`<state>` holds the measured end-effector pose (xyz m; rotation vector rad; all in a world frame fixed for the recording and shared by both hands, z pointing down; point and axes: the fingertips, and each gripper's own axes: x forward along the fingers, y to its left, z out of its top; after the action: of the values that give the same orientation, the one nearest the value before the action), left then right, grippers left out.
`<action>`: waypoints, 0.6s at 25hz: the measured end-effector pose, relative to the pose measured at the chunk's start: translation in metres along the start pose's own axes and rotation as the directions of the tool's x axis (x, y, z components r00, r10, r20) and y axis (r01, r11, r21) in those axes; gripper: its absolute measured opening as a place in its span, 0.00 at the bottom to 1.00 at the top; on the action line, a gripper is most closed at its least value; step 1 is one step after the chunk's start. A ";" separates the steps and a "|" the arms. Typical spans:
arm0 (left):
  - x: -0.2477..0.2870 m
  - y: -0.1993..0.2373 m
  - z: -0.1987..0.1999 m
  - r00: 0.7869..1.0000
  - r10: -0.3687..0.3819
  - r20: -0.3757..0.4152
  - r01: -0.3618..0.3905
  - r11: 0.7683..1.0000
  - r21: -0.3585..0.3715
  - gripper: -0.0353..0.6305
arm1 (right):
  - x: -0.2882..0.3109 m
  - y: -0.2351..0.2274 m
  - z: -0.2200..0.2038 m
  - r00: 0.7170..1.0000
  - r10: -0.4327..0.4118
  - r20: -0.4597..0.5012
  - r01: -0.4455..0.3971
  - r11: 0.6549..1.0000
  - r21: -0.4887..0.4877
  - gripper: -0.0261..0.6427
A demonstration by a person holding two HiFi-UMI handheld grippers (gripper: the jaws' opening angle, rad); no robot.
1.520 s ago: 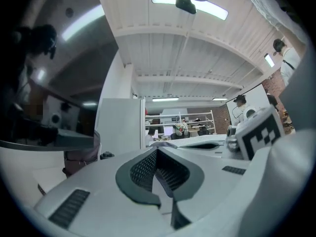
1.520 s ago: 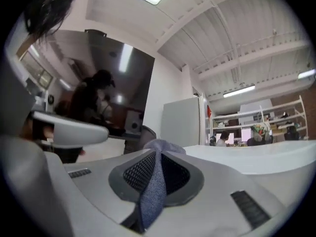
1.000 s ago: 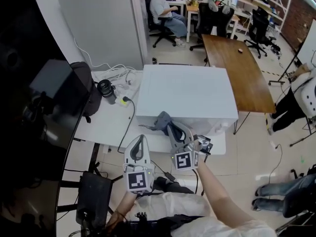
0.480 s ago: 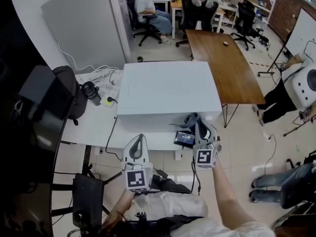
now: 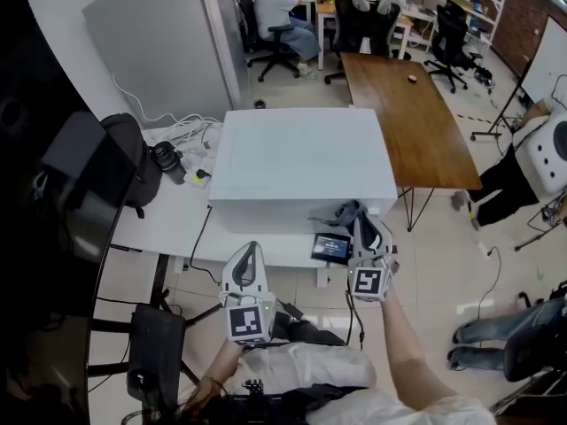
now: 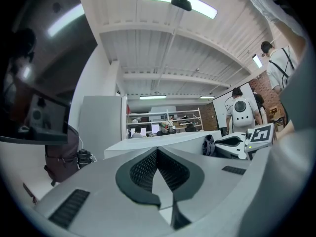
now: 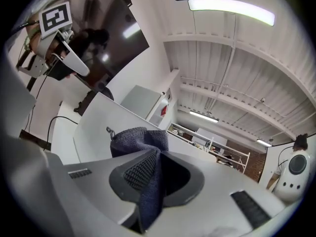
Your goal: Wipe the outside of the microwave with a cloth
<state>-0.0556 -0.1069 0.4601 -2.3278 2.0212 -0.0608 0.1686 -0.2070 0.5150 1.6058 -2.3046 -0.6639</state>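
Note:
The white microwave (image 5: pixel 301 162) stands on a white table (image 5: pixel 168 228), seen from above in the head view. My right gripper (image 5: pixel 361 222) is shut on a grey-blue cloth (image 5: pixel 339 212), and the cloth lies against the microwave's front right corner. In the right gripper view the cloth (image 7: pixel 140 142) bunches out between the jaws of that gripper (image 7: pixel 157 153), with the microwave (image 7: pixel 96 127) just behind it. My left gripper (image 5: pixel 249 253) hangs in front of the table edge, shut with nothing in it. In its own view the left gripper (image 6: pixel 157 150) faces the microwave (image 6: pixel 163 141).
A small dark screen (image 5: pixel 330 247) sits below the microwave's front. A black backpack (image 5: pixel 133 171), a camera lens (image 5: pixel 166 158) and cables (image 5: pixel 190 135) lie on the table's left. A wooden table (image 5: pixel 407 118) stands behind on the right. A large dark monitor (image 5: pixel 53 193) fills the left.
My right gripper has carried the cloth rightward along the microwave's front, from near the middle to the right corner. The left gripper has shifted only slightly.

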 end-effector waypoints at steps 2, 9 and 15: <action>0.002 0.004 0.002 1.000 0.019 0.008 -0.019 1.000 -0.002 0.06 | -0.002 0.011 0.015 0.999 0.034 0.035 -0.034 0.999 0.005 0.12; 0.003 0.024 0.003 0.995 0.091 0.027 -0.091 0.996 0.006 0.06 | -0.001 0.136 0.086 0.914 0.352 0.202 -0.357 0.934 -0.010 0.12; -0.005 0.047 -0.003 0.987 0.160 0.008 -0.160 0.987 0.008 0.06 | 0.029 0.254 0.083 0.802 0.560 0.206 -0.565 0.824 -0.041 0.12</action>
<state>-0.1031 -0.1083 0.4599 -2.1485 2.1916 -0.0534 -0.0870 -0.1431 0.5699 0.7883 -2.7541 -0.6732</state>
